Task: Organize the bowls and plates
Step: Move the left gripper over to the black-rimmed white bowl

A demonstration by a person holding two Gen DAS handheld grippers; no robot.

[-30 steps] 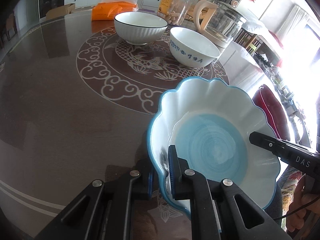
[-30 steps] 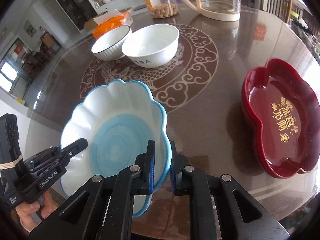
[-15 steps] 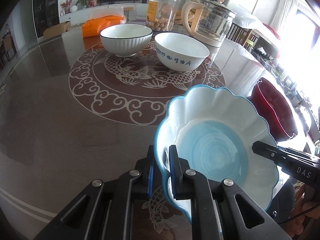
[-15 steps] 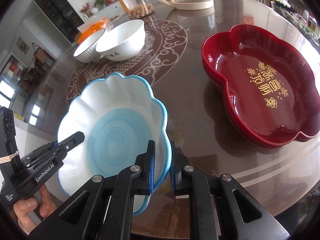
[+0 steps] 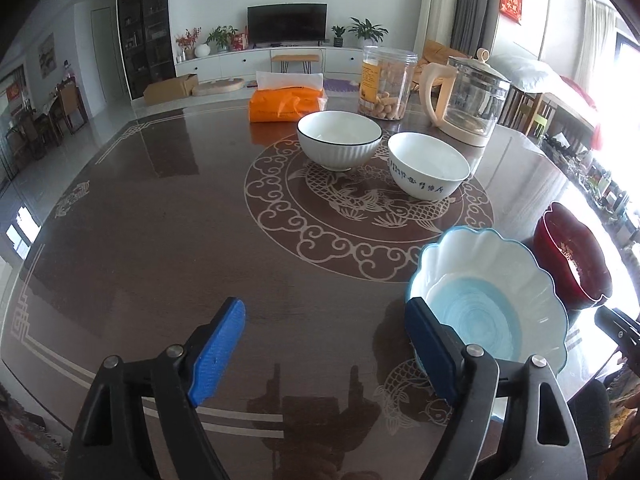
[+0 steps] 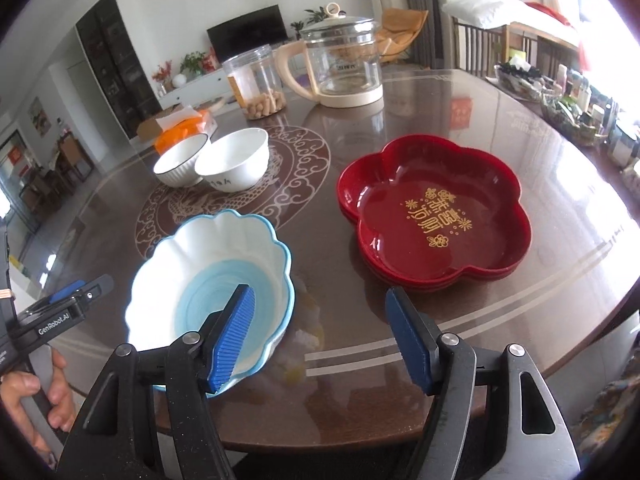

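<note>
blue-and-white scalloped bowl (image 6: 208, 280) upright on table (image 6: 360, 120), opening upward, roughly round

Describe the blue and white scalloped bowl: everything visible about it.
The scalloped bowl looks like glazed ceramic: white fluted walls, a thin blue rim and a pale blue swirled bottom. It sits upright and empty on the brown table, near its front edge, left of the red plates. Neither opening gripper's pads press on it; nothing else touches it.
</note>
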